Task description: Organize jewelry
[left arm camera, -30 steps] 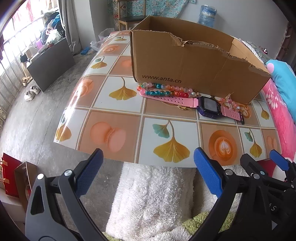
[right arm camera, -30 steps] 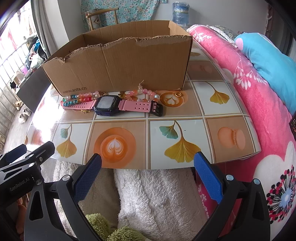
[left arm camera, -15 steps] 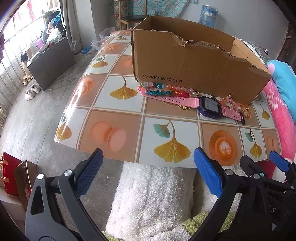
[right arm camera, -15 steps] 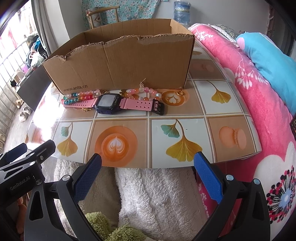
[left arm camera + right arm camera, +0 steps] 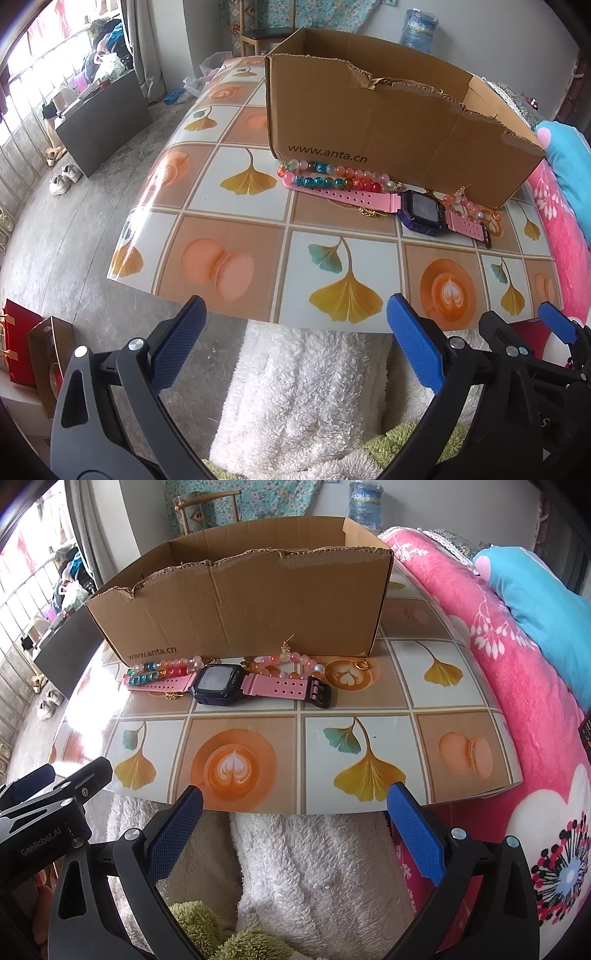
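A pink-strapped digital watch (image 5: 421, 214) (image 5: 221, 685) lies on the tiled table in front of an open cardboard box (image 5: 388, 122) (image 5: 251, 605). A multicoloured bead bracelet (image 5: 325, 175) (image 5: 162, 670) lies left of it, a peach bead bracelet (image 5: 461, 205) (image 5: 291, 661) right of it. A thin gold chain (image 5: 369, 212) peeks out under the strap, and a small gold ring (image 5: 360, 664) lies further right. My left gripper (image 5: 295, 332) and right gripper (image 5: 295, 812) are both open and empty, held off the table's near edge.
White fluffy fabric (image 5: 314, 867) lies below the table edge. A pink floral blanket (image 5: 498, 664) and blue pillow (image 5: 535, 590) lie to the right. The floor drops off to the left, with a dark cabinet (image 5: 103, 118) and shoes.
Both grippers have moved slightly forward toward the table; the jewelry and box look a little nearer. Nothing on the table has moved.
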Motion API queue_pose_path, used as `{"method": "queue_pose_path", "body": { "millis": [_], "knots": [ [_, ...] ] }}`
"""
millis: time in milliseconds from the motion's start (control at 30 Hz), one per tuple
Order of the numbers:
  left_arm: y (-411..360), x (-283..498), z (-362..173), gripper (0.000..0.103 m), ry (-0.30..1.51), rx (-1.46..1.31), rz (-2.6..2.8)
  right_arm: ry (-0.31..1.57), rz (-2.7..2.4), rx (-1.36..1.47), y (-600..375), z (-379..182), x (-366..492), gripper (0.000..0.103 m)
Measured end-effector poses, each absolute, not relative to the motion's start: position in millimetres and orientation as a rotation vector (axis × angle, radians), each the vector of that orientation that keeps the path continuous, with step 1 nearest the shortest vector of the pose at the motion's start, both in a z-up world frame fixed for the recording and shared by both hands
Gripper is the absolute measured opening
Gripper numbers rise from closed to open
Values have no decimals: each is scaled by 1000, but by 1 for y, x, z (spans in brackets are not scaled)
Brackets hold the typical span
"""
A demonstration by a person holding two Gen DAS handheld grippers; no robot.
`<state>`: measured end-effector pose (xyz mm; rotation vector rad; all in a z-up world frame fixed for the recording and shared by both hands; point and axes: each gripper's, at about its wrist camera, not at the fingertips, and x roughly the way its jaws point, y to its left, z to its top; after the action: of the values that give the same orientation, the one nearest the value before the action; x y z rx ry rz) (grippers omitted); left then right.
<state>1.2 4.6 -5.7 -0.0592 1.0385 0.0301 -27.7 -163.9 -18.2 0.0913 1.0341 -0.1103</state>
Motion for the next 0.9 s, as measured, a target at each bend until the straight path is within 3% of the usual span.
{"method": "queue_pose_path", "body": {
  "millis": [900],
  "knots": [
    [8, 1, -9, 95, 1043, -59, 37, 1042, -106, 88, -161, -20, -28, 97]
  ]
}}
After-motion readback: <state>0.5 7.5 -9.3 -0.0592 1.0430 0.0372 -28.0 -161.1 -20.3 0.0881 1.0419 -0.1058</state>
